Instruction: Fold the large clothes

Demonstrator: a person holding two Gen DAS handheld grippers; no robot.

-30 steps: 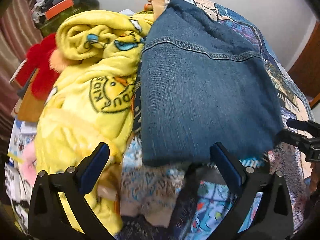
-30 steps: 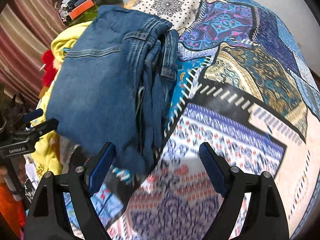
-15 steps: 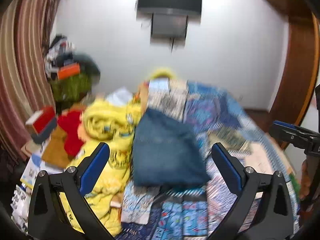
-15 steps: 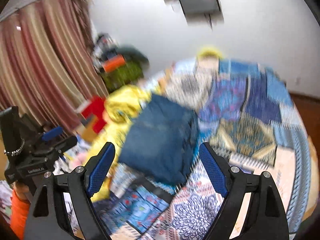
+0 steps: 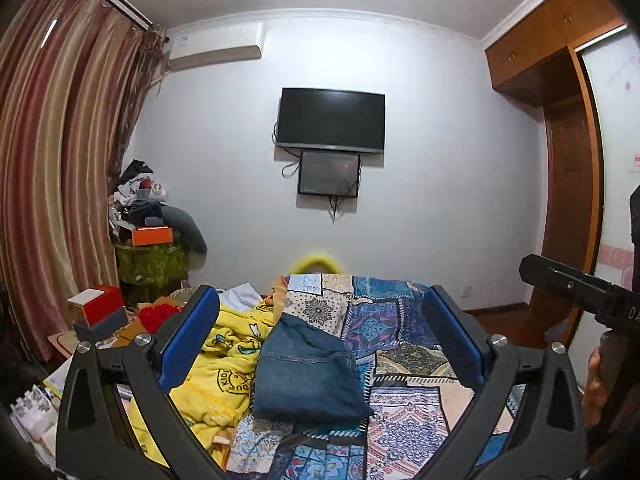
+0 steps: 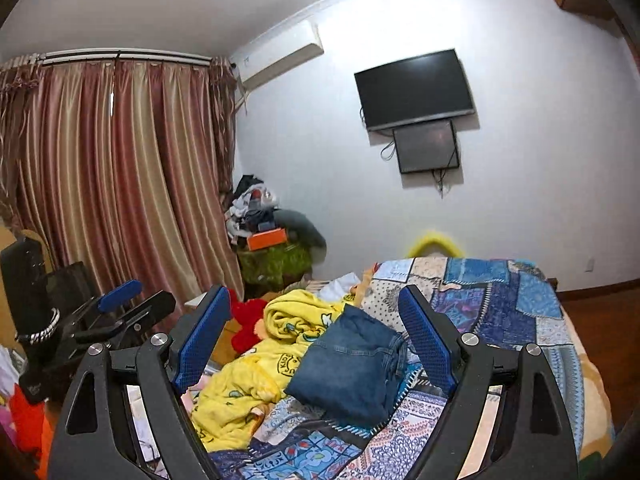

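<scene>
A folded pair of blue jeans (image 5: 306,376) lies on the patchwork bedspread (image 5: 404,332), next to a crumpled yellow blanket (image 5: 218,364). The jeans also show in the right wrist view (image 6: 352,368). My left gripper (image 5: 320,340) is open and empty, raised well above and back from the bed. My right gripper (image 6: 316,340) is open and empty too, held high and back from the jeans. The left gripper also shows at the left edge of the right wrist view (image 6: 120,312).
A TV (image 5: 331,120) hangs on the far wall. Striped curtains (image 6: 120,176) cover the left side. A cluttered pile with an orange box (image 5: 152,235) stands in the corner. A wooden wardrobe (image 5: 560,184) is at the right. A red plush (image 6: 248,322) lies by the blanket.
Both grippers have pulled up and back from the jeans, so the whole room is in view. The jeans stay folded on the bed. Both stay open.
</scene>
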